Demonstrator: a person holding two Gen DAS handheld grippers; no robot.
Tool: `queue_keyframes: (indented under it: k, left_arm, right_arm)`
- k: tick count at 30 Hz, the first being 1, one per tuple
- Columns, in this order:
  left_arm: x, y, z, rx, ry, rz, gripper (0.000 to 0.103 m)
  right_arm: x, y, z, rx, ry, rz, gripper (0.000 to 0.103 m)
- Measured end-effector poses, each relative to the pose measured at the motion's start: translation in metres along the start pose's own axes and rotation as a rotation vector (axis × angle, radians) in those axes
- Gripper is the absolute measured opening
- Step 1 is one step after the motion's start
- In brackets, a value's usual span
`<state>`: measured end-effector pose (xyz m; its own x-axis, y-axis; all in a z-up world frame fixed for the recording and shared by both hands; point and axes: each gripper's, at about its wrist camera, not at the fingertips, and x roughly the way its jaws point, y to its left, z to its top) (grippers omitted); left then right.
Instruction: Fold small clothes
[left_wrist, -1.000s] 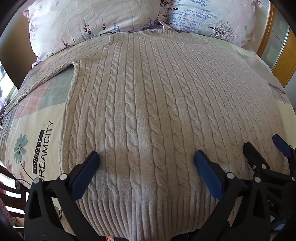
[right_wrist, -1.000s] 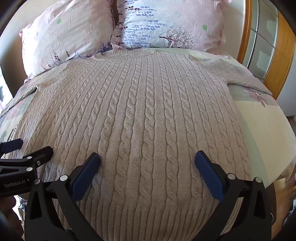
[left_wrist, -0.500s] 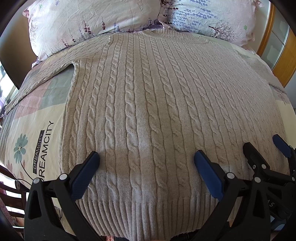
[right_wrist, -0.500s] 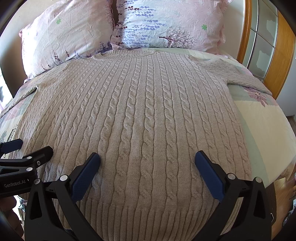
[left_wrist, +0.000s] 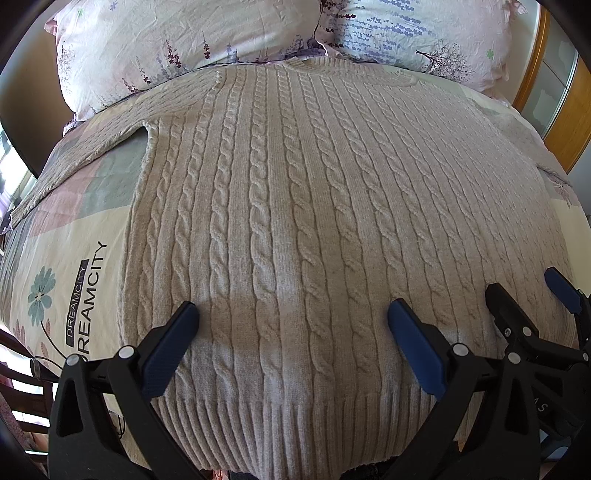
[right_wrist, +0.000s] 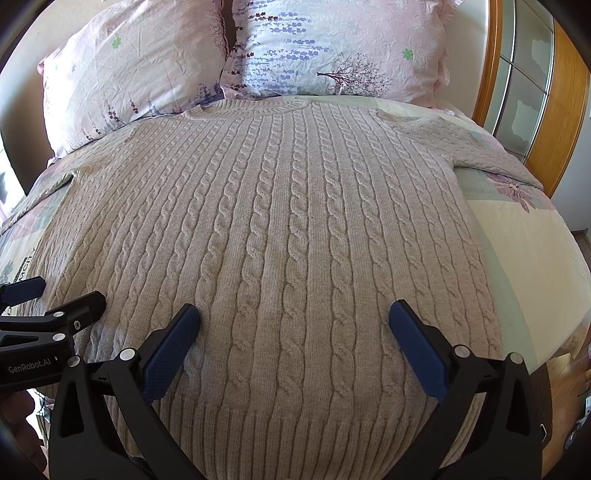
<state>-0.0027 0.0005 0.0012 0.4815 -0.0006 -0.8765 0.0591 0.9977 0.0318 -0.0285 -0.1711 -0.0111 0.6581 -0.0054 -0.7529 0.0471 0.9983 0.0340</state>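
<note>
A beige cable-knit sweater (left_wrist: 295, 206) lies flat and spread out on the bed, collar toward the pillows, ribbed hem nearest me; it also shows in the right wrist view (right_wrist: 280, 236). Its sleeves stretch out to both sides. My left gripper (left_wrist: 291, 321) is open and empty, hovering over the hem area left of centre. My right gripper (right_wrist: 293, 321) is open and empty over the hem area right of centre. Each gripper shows in the other's view: the right gripper (left_wrist: 532, 295) at the right edge, the left gripper (right_wrist: 62, 295) at the left edge.
The sweater rests on a patterned bedsheet (left_wrist: 74, 266) printed with "DREAMCITY". Two floral pillows (right_wrist: 332, 55) stand at the head of the bed. A wooden-framed glass door (right_wrist: 535, 74) is at the far right. The bed's right edge (right_wrist: 554, 332) drops to the floor.
Both views have shifted very slightly back over the sweater, so a little more of the hem shows. Both grippers stay open and empty.
</note>
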Motion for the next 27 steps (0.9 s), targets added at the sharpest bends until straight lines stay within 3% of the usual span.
queue_keyframes:
  k: [27]
  left_arm:
    - [0.0040,0.0013,0.0018,0.002,0.009,0.000,0.101]
  right_arm:
    - [-0.0010,0.0020,-0.0016,-0.002,0.001,0.000,0.102]
